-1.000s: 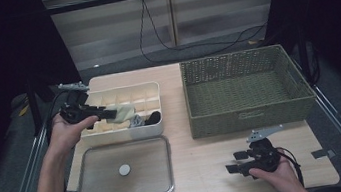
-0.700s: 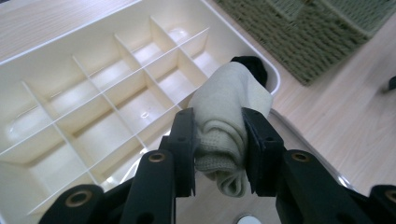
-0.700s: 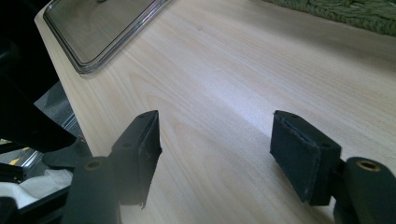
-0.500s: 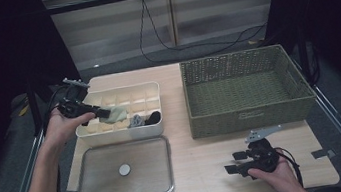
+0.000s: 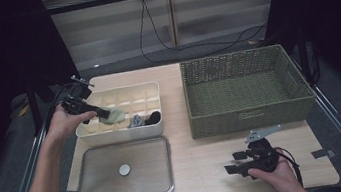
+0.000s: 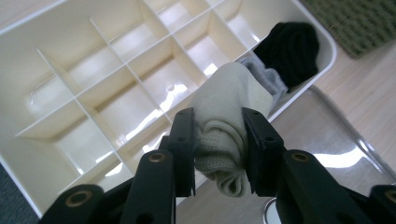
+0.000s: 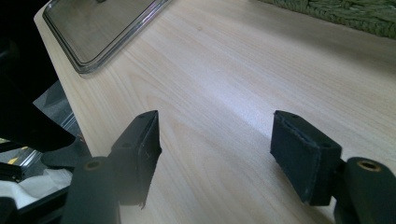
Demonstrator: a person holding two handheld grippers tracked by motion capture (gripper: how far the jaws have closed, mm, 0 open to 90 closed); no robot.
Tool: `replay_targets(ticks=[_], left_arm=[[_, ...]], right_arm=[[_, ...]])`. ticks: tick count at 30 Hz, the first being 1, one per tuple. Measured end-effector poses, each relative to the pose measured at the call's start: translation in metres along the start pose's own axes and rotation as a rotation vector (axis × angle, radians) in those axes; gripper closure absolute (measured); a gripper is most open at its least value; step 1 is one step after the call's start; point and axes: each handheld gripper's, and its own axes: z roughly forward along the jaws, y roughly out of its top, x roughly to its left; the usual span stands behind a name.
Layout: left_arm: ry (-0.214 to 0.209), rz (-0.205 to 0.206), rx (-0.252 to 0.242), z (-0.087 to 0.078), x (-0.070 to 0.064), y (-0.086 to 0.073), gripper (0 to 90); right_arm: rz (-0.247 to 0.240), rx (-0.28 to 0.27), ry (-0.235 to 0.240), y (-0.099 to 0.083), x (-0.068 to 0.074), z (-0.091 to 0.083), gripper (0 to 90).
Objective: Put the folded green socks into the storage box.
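Pale sock (image 6: 224, 135) clamped in left claw (image 6: 218, 140) above divided organiser (image 6: 70, 56)

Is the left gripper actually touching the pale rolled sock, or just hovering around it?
Touching. The left gripper view shows the left gripper with both jaws pressed into the sides of the pale rolled sock, held above the divided tray.

The left forearm reaches forward from the lower left, wrist bent inward, and the left hand (image 5: 63, 122) grips the left tongs (image 5: 102, 113), which point right and slightly down with jaws clamped tight. The right hand (image 5: 275, 174) sits low at the near right, apparently resting, and holds the right tongs (image 5: 231, 163) pointing left, jaws spread wide.
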Motion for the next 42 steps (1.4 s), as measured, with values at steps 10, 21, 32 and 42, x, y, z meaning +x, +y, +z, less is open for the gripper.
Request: replay_targets(ticks=[10,21,32,42], left_arm=[[0.012,-0.002,0.076,0.016,0.01,-0.002,67.6],[0.025,0.008,0.14,0.035,0.011,0.003,67.5],[0.07,0.017,0.188,0.05,0.008,0.008,67.0],[0.083,0.023,0.217,0.068,0.0,0.014,67.1]], right_arm=[[0.001,0.004,-0.002,0.0,-0.001,0.0,33.0],[0.001,0.003,-0.004,0.001,-0.002,0.0,32.3],[0.003,0.005,-0.004,0.001,-0.003,0.0,31.5],[-0.002,0.004,0.002,0.001,-0.002,0.0,31.2]])
